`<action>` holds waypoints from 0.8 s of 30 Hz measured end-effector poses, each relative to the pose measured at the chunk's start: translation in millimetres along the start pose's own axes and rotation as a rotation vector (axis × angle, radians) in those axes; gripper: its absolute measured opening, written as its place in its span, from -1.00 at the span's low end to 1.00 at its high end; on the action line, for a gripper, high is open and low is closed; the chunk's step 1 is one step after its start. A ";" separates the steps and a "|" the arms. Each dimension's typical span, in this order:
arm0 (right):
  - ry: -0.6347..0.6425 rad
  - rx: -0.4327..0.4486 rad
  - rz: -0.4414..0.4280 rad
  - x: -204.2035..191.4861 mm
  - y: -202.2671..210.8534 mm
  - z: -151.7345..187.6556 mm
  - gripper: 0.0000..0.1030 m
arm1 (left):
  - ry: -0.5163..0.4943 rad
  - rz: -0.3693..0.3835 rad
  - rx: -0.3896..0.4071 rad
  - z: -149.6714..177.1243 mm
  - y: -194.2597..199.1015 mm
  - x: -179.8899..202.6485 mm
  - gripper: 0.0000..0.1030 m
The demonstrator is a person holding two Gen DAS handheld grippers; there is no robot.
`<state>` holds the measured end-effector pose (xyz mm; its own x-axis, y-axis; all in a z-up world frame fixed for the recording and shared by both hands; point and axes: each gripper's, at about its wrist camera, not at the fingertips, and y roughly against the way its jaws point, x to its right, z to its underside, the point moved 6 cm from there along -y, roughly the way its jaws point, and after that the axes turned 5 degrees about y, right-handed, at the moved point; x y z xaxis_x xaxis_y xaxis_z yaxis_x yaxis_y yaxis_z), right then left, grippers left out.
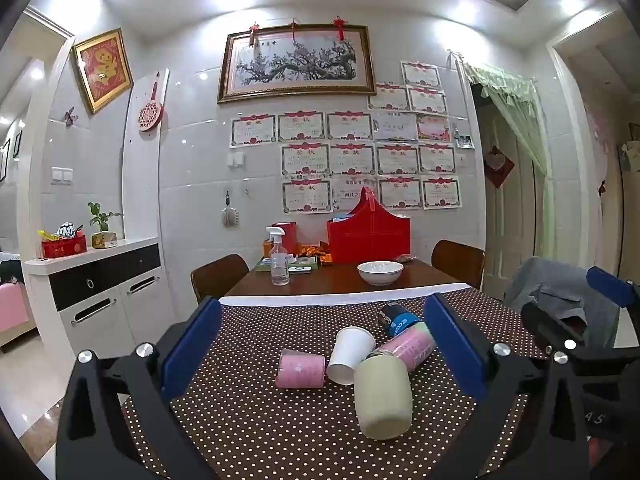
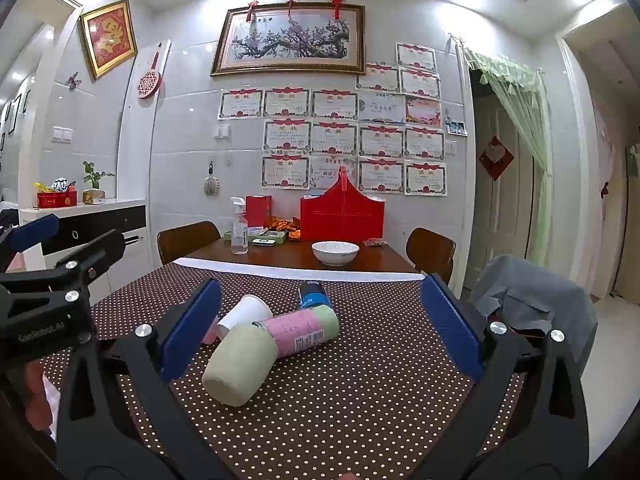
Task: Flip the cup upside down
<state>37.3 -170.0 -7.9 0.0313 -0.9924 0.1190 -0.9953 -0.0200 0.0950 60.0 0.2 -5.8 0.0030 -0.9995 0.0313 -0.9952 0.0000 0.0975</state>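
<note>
Several cups lie on their sides on the dotted brown cloth (image 1: 280, 432). A cream cup (image 1: 383, 398) lies nearest, its base toward me; it also shows in the right wrist view (image 2: 240, 364). A white paper cup (image 1: 350, 354) (image 2: 246, 312), a small pink cup (image 1: 301, 369), a pink-and-green can (image 1: 404, 346) (image 2: 300, 330) and a dark blue can (image 1: 396, 318) (image 2: 314, 294) lie around it. My left gripper (image 1: 324, 354) is open and empty, its jaws wide on either side of the pile. My right gripper (image 2: 320, 336) is open and empty, also before the pile.
Beyond the cloth the wooden table (image 1: 344, 284) carries a white bowl (image 1: 380, 272), a spray bottle (image 1: 279, 258), a red box (image 1: 368, 236) and small items. Chairs (image 1: 218, 274) stand at both sides; grey clothing (image 2: 528, 300) hangs on the right.
</note>
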 end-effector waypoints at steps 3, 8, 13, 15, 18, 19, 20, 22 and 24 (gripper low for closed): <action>-0.001 -0.002 0.002 0.4 0.1 0.0 0.89 | -0.002 0.000 0.001 -0.1 0.0 0.0 0.92; -0.003 -0.004 -0.002 0.6 -0.3 0.2 0.89 | -0.003 -0.001 0.005 -0.4 -0.7 -1.8 0.92; -0.005 -0.005 -0.001 1.0 -0.1 0.3 0.89 | -0.001 -0.001 0.003 0.1 -0.2 -2.5 0.92; -0.005 -0.005 -0.001 1.0 -0.1 0.4 0.89 | -0.002 -0.001 0.002 0.1 -0.7 -3.6 0.92; -0.005 -0.005 -0.001 1.0 -0.2 0.8 0.89 | -0.007 -0.002 0.006 1.7 -0.5 -4.5 0.92; -0.005 -0.005 -0.001 1.0 -0.2 1.0 0.89 | -0.007 -0.001 0.005 1.2 -0.3 -3.6 0.92; -0.005 -0.005 -0.001 1.0 -0.1 1.1 0.89 | -0.007 -0.001 0.006 -0.1 1.5 -6.3 0.92; -0.005 -0.006 -0.001 1.0 -0.1 1.3 0.89 | -0.008 -0.002 0.006 -0.2 1.7 -7.5 0.92; -0.006 -0.006 -0.001 1.0 0.1 1.4 0.89 | -0.007 -0.001 0.006 -0.3 1.9 -6.5 0.92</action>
<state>37.2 -171.1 -9.2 0.0316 -0.9931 0.1133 -0.9947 -0.0201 0.1009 58.1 6.7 -5.5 0.0034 -0.9997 0.0243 -0.9958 -0.0012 0.0915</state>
